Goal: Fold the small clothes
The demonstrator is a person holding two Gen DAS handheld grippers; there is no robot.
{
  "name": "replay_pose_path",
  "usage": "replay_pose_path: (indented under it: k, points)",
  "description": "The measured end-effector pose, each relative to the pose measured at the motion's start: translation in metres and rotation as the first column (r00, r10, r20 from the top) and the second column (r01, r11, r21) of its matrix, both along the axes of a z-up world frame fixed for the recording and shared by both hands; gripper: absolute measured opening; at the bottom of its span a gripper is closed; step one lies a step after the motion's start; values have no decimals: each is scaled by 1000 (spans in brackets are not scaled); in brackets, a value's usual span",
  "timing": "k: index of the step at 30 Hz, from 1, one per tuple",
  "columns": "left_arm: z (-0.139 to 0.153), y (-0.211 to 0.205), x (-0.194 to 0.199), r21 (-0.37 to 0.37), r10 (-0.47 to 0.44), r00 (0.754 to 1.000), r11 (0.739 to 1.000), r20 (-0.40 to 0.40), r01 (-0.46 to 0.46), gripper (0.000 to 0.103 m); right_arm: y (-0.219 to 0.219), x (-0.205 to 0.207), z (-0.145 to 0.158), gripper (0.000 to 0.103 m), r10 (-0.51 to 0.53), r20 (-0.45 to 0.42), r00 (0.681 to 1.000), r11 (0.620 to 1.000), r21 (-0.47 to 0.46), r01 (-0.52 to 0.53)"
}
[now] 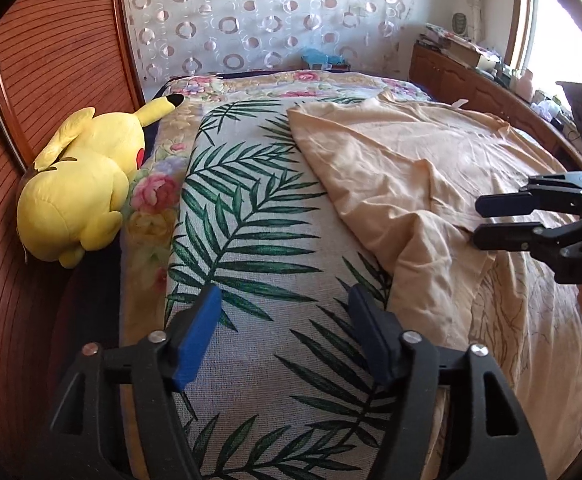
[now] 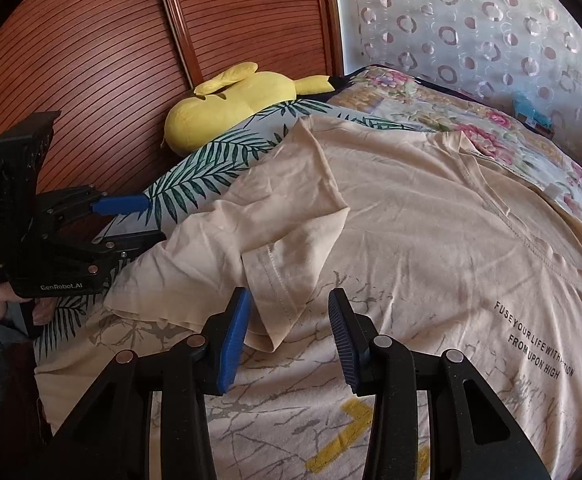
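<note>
Beige shirt [image 2: 411, 208] sleeve hem between parted right tongs [image 2: 289, 340].

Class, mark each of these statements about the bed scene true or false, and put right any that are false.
1. The T-shirt is peach-coloured with dark lettering. True.
2. The yellow plush toy lies on top of the T-shirt. False: it lies apart from it, beside the wooden headboard.
3. The left gripper holds a sleeve. False: it is open over the leaf-print cloth, holding nothing.
4. A sleeve hem lies just ahead of the right gripper. True.
</note>
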State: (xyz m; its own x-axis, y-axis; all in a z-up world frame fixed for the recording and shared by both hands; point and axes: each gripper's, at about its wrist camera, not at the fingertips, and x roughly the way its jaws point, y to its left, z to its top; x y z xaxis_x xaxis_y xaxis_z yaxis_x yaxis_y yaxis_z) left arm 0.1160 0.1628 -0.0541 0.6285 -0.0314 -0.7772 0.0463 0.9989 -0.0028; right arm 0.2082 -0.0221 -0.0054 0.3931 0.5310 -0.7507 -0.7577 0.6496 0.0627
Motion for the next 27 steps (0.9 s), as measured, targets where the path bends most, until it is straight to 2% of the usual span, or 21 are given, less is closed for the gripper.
replay_pose_path:
  k: [2, 5, 7, 10, 13, 20, 25, 27]
  points:
    - [0, 0, 0, 0, 1, 1000, 1000, 0, -1, 69, 6, 4, -2, 38, 3, 18, 1000, 1000, -19, -3]
    - [0, 1, 1, -10, 1, 1000, 1000, -1, -1, 70, 12, 5, -2, 26, -7, 32, 999, 999, -43, 8]
    - [0, 1, 1, -9, 1, 1000, 1000, -2, -1, 70, 14, 4, -2, 10, -13, 47, 999, 998, -56, 16]
    - [2, 3, 0, -33, 1, 1000, 999, -7, -1, 70, 13, 1, 0, 6, -16, 60, 998, 999, -48, 19]
    - [11, 6, -7, -62, 15, 1000, 998, 22, -14, 70, 5, -1, 11, 5, -29, 76, 997, 1000, 5, 29]
    - [34, 2, -21, -77, 16, 996, 997, 89, -9, 70, -30, 4, 41, 5, -107, 95, 990, 988, 121, 96]
    - [32, -7, -23, -79, 1, 996, 997, 84, 5, 70, -50, 16, 26, 5, -202, 69, 977, 975, 111, 194]
    - [30, -9, -22, -79, -3, 997, 997, 77, 10, 70, -53, 21, 19, 10, -234, 56, 971, 970, 80, 229]
